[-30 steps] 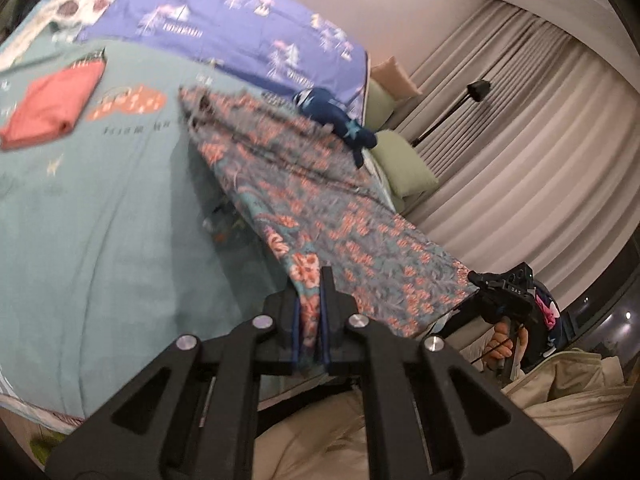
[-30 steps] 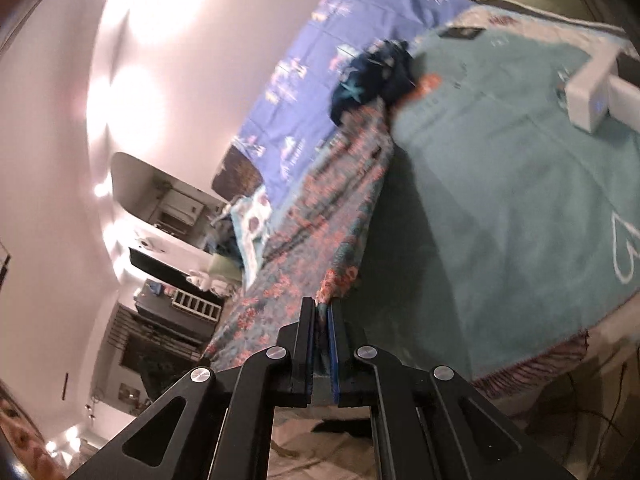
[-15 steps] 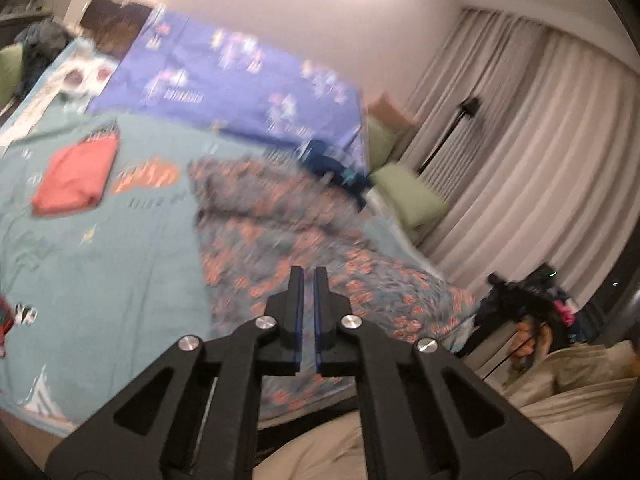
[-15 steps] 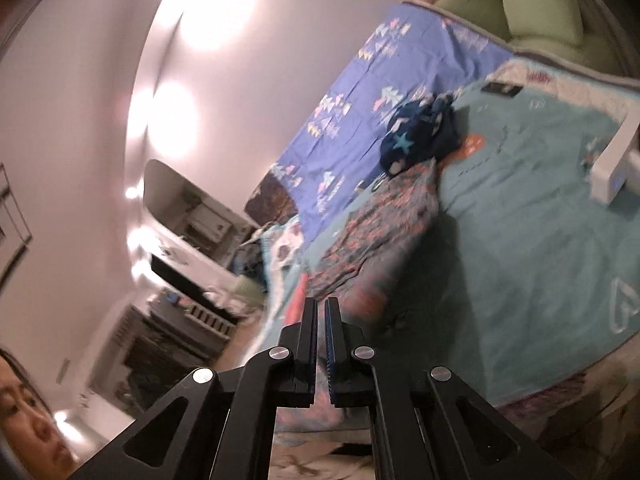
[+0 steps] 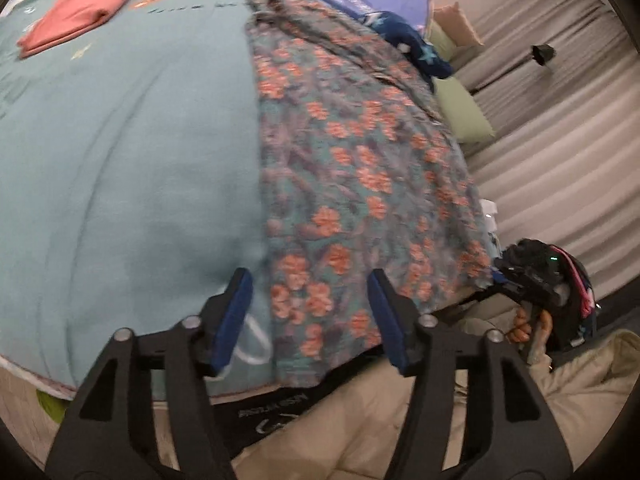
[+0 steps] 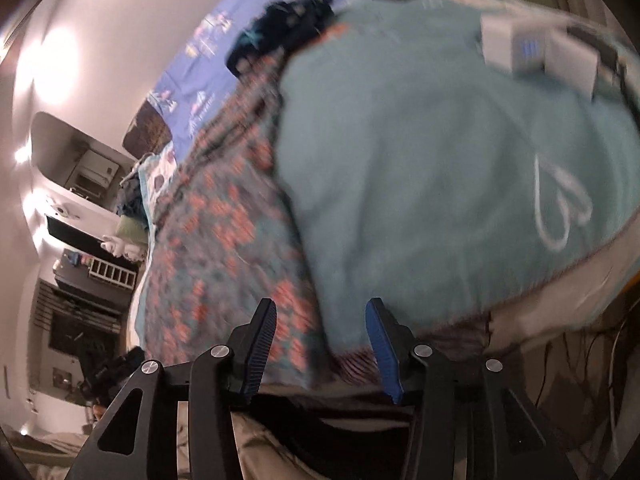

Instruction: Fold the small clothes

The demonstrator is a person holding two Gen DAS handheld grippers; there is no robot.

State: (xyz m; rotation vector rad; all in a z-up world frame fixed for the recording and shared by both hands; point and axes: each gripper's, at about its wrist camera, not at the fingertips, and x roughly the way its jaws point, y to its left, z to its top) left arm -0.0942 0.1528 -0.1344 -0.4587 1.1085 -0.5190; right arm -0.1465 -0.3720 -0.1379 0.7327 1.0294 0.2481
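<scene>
A floral garment (image 5: 352, 152) with orange flowers lies spread flat on the teal bedspread (image 5: 140, 140), its near hem hanging over the bed's edge. My left gripper (image 5: 309, 280) hovers over the garment's near left corner. Its jaws are opening, and the cloth lies under the gap without touching the blue pads. In the right wrist view the same garment (image 6: 224, 248) is blurred at the left. My right gripper (image 6: 321, 308) is over its other near corner, jaws opening, pads clear of the cloth. That gripper (image 5: 520, 276) also shows in the left wrist view, with a hand on it.
A folded red garment (image 5: 84, 8) lies at the far left of the bed. A navy star-print garment (image 5: 416, 44) sits beyond the floral one. A white box (image 6: 536, 52) rests on the bedspread (image 6: 420, 160). Green pillows (image 5: 460, 112) and curtains (image 5: 560, 140) stand to the right.
Both grippers were shut on the garment's corners and held it up. They have come down, the garment now lies flat on the bed, and both jaws have opened and let go.
</scene>
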